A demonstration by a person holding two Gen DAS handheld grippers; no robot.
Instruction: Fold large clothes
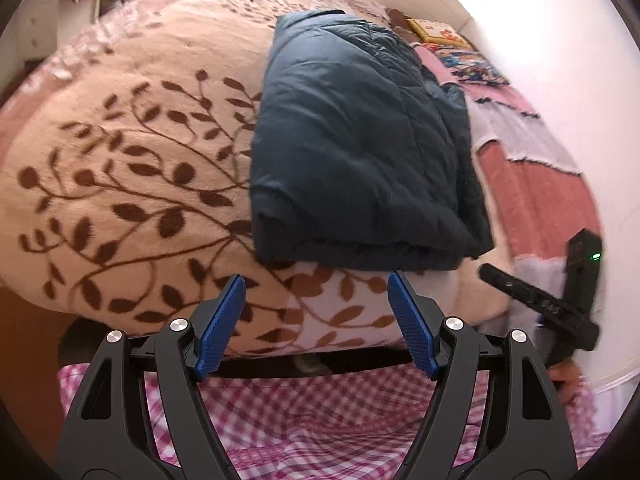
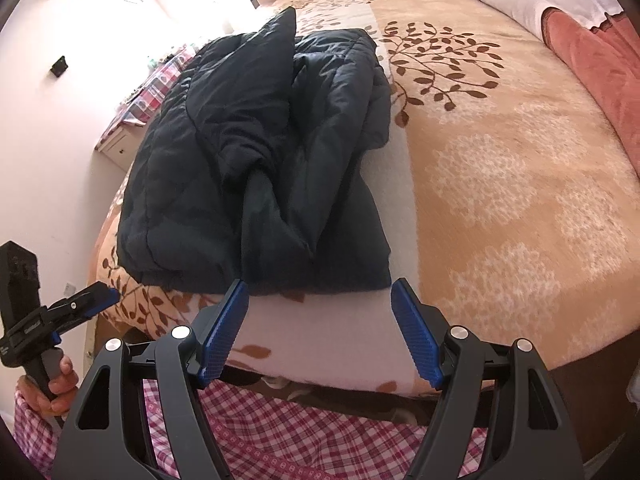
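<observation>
The right wrist view shows the jacket's (image 2: 256, 160) top: a sleeve lies twisted down its middle and a flap stands up at the far end. The left wrist view shows only its smooth quilted side (image 1: 360, 148) and stacked near edge. The dark folded jacket lies on the blanket (image 1: 132, 184) near the bed's near edge.

The left gripper (image 1: 316, 320) hangs just short of that near edge, fingers spread wide, holding nothing. The right gripper (image 2: 320, 328) does the same, fingers wide apart, empty, aimed at the jacket's near right corner. Each view catches the other gripper at its edge (image 1: 560, 296) (image 2: 52, 320), held in a hand (image 2: 52, 388).

A pink and grey quilt (image 1: 532, 152) lies along the wall side. Pink checked cloth (image 2: 280, 432) fills the view below both grippers.
</observation>
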